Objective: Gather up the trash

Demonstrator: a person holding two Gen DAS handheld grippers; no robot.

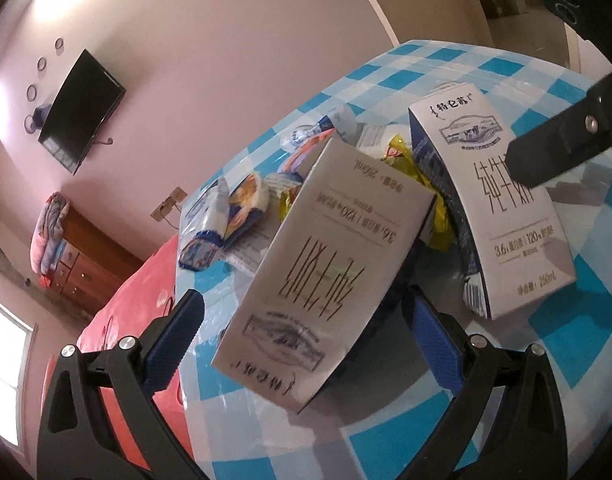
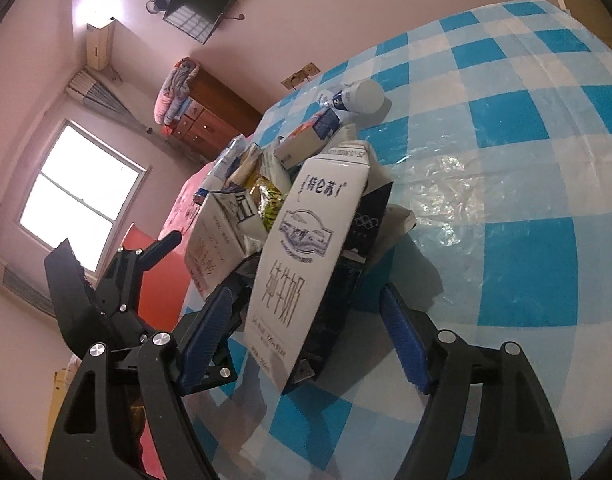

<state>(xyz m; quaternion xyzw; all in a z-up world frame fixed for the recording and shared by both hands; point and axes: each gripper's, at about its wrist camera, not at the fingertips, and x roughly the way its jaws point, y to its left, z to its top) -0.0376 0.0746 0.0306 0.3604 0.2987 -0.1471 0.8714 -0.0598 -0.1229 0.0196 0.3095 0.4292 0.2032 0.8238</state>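
- The left hand-held gripper [image 1: 302,312] stands wide, holding nothing — one milk carton [image 1: 326,276] lies between its fingers, ready to be closed on.
- The right hand-held gripper [image 2: 306,328] is wide too, around the upright milk carton [image 2: 306,264] without pressing it.
- Beyond both, wrappers [image 1: 234,208] wait heaped on the bench [image 2: 506,160] — probably gathered for easy picking.

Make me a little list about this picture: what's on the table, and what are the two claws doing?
Table: blue-and-white checked cloth
Trash: heap of wrappers, a yellow packet, a white bottle
Left claw: open, around the upside-down milk carton
Right claw: open, around the upright milk carton
Squeezing yet: not yet
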